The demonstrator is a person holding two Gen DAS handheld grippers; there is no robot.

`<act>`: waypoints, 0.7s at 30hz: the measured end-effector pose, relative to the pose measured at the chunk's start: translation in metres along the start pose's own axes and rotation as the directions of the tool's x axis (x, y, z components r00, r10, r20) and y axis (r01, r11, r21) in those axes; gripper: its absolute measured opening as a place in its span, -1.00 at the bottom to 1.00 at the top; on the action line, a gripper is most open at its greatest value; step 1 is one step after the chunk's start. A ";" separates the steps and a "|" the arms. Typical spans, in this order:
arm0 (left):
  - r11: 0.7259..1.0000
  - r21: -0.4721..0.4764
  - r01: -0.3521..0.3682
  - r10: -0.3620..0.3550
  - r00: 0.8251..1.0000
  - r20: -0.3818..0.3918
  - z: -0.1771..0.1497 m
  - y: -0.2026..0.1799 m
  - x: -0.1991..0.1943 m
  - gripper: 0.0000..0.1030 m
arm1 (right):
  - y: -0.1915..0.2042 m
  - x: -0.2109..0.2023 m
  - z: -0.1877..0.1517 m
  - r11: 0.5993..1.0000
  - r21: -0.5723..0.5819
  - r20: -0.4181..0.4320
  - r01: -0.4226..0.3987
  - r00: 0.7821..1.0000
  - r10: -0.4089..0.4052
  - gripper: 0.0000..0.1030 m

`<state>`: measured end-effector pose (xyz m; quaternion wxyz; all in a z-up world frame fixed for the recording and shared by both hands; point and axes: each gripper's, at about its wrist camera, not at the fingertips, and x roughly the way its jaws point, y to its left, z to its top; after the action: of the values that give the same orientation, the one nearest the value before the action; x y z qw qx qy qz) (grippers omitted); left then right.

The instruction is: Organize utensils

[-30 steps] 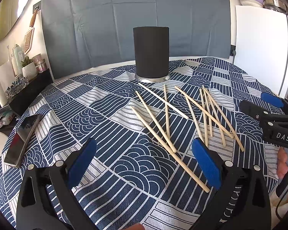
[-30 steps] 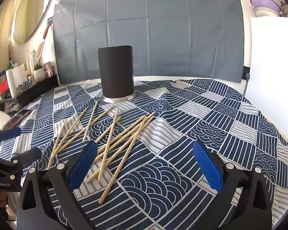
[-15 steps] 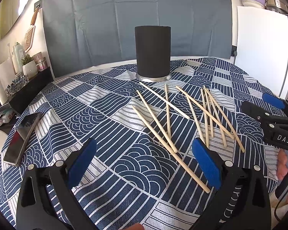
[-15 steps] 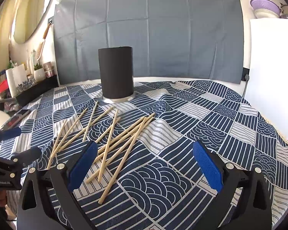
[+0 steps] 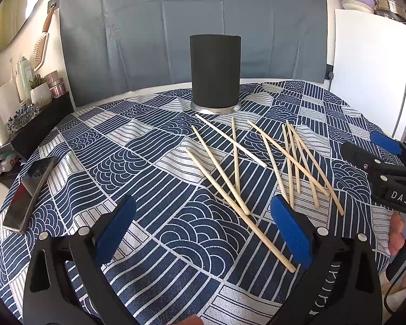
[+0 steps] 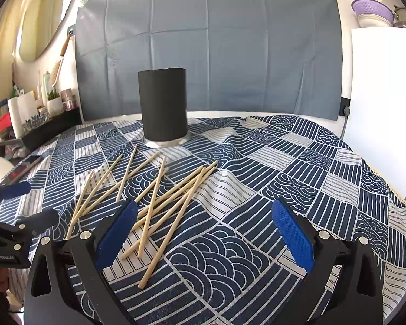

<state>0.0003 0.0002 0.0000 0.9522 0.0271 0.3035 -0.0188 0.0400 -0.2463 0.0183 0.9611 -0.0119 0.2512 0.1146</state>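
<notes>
Several wooden chopsticks (image 5: 235, 159) lie scattered on the blue-and-white patterned tablecloth (image 5: 121, 162), in front of a tall black cylindrical holder (image 5: 215, 74) on a metal base. My left gripper (image 5: 203, 230) is open and empty, held just short of the near ends of the sticks. My right gripper (image 6: 203, 233) is open and empty, with the chopsticks (image 6: 154, 192) by its left finger and the holder (image 6: 163, 105) further back. Each gripper shows at the edge of the other's view: the right gripper (image 5: 379, 159), the left gripper (image 6: 16, 203).
A phone (image 5: 29, 189) lies at the table's left edge. A black shelf (image 5: 40, 119) with jars and a plant stands at the left. A white fridge (image 5: 370, 67) stands at the right. A grey cloth (image 5: 192, 27) hangs behind the table.
The left wrist view has crept slightly forward toward the holder and sticks. The right gripper has barely moved. Both grippers stay open.
</notes>
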 end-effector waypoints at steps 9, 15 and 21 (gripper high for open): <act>1.000 0.004 0.001 -0.001 1.000 -0.001 0.000 0.000 0.000 0.89 | 0.000 0.000 0.000 1.000 -0.001 0.001 -0.001 1.000 0.001 0.85; 1.000 0.009 -0.002 0.002 1.000 0.000 0.000 -0.002 0.000 0.89 | 0.001 0.001 0.000 1.000 -0.004 -0.003 -0.002 1.000 0.002 0.85; 1.000 0.015 -0.001 0.001 1.000 0.002 -0.001 -0.003 -0.001 0.89 | 0.001 0.002 0.000 1.000 -0.006 -0.010 0.002 1.000 -0.002 0.85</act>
<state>-0.0006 -0.0027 -0.0002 0.9523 0.0345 0.3025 -0.0207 0.0417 -0.2447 0.0173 0.9599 -0.0155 0.2556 0.1144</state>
